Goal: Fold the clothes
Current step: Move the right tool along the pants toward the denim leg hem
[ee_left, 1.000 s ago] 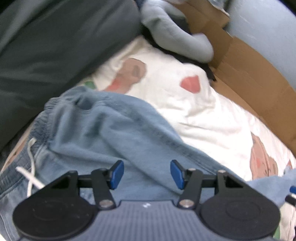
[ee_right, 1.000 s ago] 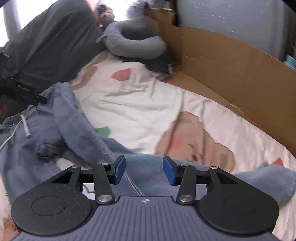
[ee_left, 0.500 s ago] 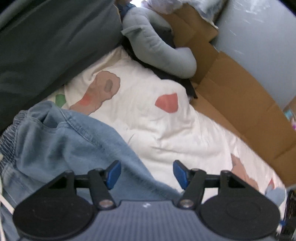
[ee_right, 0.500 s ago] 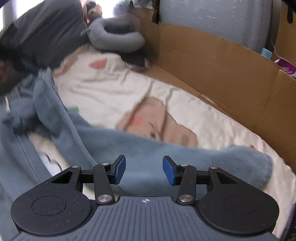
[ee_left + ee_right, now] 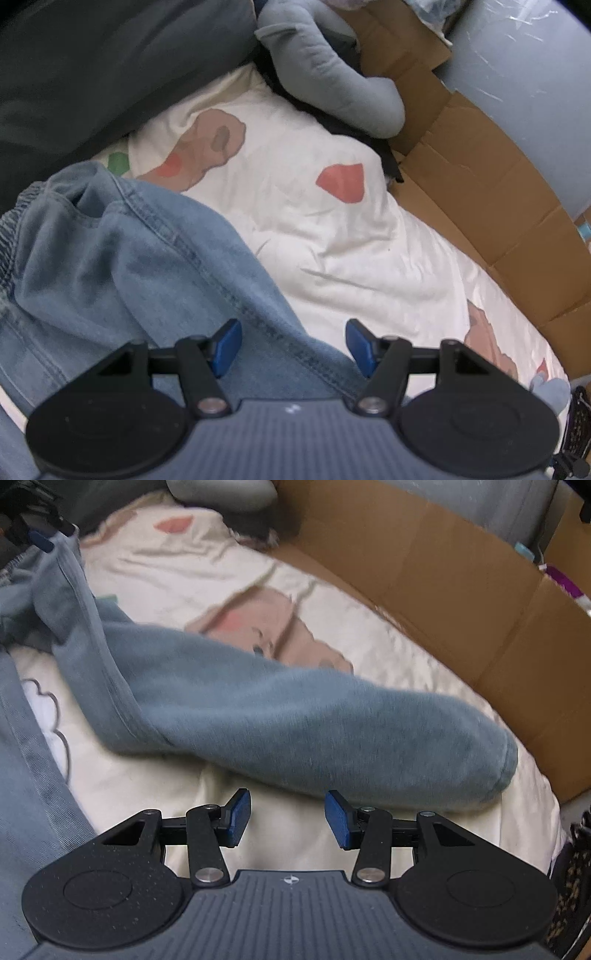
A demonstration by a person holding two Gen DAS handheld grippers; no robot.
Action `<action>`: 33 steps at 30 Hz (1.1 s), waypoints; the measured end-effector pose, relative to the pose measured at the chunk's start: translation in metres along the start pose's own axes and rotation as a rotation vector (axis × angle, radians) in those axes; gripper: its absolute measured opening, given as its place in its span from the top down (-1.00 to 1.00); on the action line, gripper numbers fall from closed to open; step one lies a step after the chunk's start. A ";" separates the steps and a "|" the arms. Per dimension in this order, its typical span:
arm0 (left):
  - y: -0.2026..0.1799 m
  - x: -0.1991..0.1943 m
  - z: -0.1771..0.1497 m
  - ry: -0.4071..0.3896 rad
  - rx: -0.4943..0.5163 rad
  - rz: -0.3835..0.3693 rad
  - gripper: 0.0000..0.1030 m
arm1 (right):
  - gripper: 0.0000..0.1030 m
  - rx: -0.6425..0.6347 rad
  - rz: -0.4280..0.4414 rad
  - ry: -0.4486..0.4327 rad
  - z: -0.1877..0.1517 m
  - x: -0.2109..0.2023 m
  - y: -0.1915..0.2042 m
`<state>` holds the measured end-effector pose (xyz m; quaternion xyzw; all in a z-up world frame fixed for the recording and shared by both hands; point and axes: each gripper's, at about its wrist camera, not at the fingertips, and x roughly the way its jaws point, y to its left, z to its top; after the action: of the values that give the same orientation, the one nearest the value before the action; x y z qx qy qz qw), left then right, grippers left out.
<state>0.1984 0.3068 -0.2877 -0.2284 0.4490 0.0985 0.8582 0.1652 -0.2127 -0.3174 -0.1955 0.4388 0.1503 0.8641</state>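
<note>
Both cameras ride low behind their own fingers, the left one close over the jeans (image 5: 140, 258) facing the grey pillow (image 5: 332, 81), the right one looking across the trouser leg, sharing bedsheet (image 5: 332, 602) and cardboard (image 5: 461, 602).

Bedroom: cartoon-print bedsheet (image 5: 332, 236), pillow (image 5: 332, 74)

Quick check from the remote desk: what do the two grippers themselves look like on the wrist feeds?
The left gripper and right gripper look alike: blue fingertip pads on black linkage arms with silver pivot bolts, two round black discs, and a ribbed grey body bearing a small white mark. No cables or sleeves show.
</note>
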 end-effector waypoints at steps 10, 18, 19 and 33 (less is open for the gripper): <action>-0.001 0.019 -0.006 0.060 0.002 0.004 -0.21 | -0.21 0.159 -0.041 -0.011 0.016 0.009 -0.042; 0.005 0.025 -0.006 0.154 -0.046 0.028 0.07 | -0.21 0.364 -0.010 -0.152 0.045 0.002 -0.062; 0.006 0.025 -0.006 0.159 -0.048 0.031 0.11 | -0.21 0.351 0.000 -0.155 0.051 0.006 -0.060; -0.003 0.021 -0.006 0.184 -0.004 0.077 0.52 | -0.21 0.365 0.094 -0.214 0.089 0.018 -0.053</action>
<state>0.2074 0.3000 -0.3069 -0.2205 0.5341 0.1109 0.8086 0.2608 -0.2157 -0.2728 0.0021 0.3731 0.1284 0.9189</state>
